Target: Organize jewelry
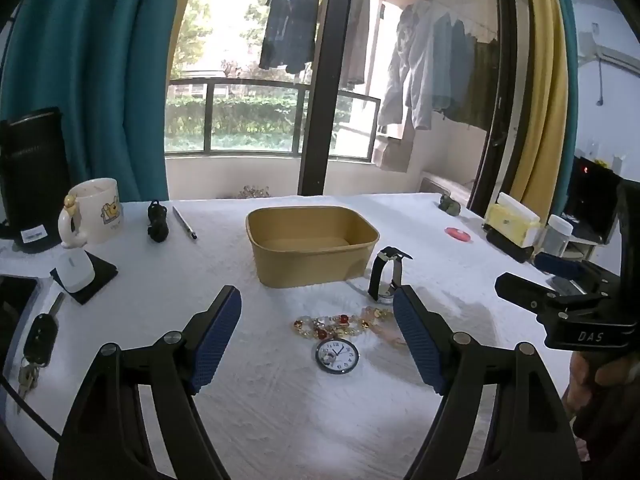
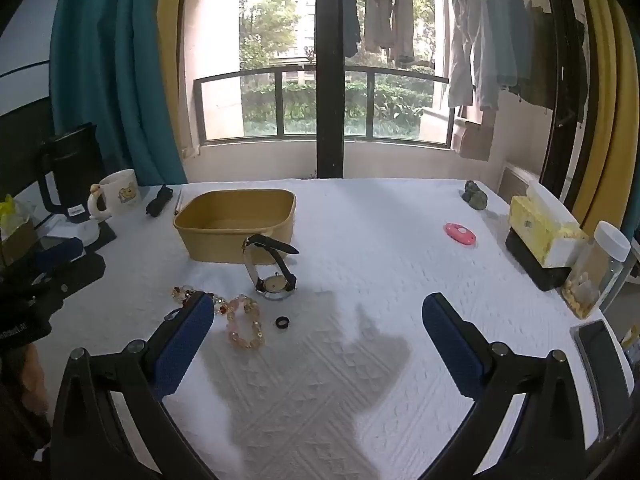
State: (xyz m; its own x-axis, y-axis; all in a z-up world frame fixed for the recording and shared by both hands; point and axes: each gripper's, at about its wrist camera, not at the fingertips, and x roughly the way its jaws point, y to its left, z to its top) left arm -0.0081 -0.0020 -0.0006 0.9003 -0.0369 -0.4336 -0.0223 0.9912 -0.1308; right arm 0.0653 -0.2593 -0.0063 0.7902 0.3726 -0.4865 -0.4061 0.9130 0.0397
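Note:
A tan open box (image 1: 312, 244) (image 2: 236, 224) stands mid-table. In front of it a black-strap wristwatch (image 1: 386, 276) (image 2: 270, 266) stands on its side. Red-and-clear bead bracelets (image 1: 336, 324) (image 2: 182, 294) and a pink bead bracelet (image 2: 244, 322) lie nearby, with a small round clock face (image 1: 337, 356) and a small black ring (image 2: 282, 323). My left gripper (image 1: 318, 336) is open and empty, just above the beads and clock face. My right gripper (image 2: 320, 336) is open and empty, to the right of the jewelry.
White quilted cloth (image 2: 360, 260) covers the table. A mug (image 1: 96, 208), black cord bundle (image 1: 158, 222), pen (image 1: 185, 222), car keys (image 1: 38, 340) and kettle (image 1: 32, 176) sit left. A pink disc (image 2: 460, 234), tissue box (image 2: 540, 232), jar (image 2: 600, 272) and phone (image 2: 600, 356) sit right.

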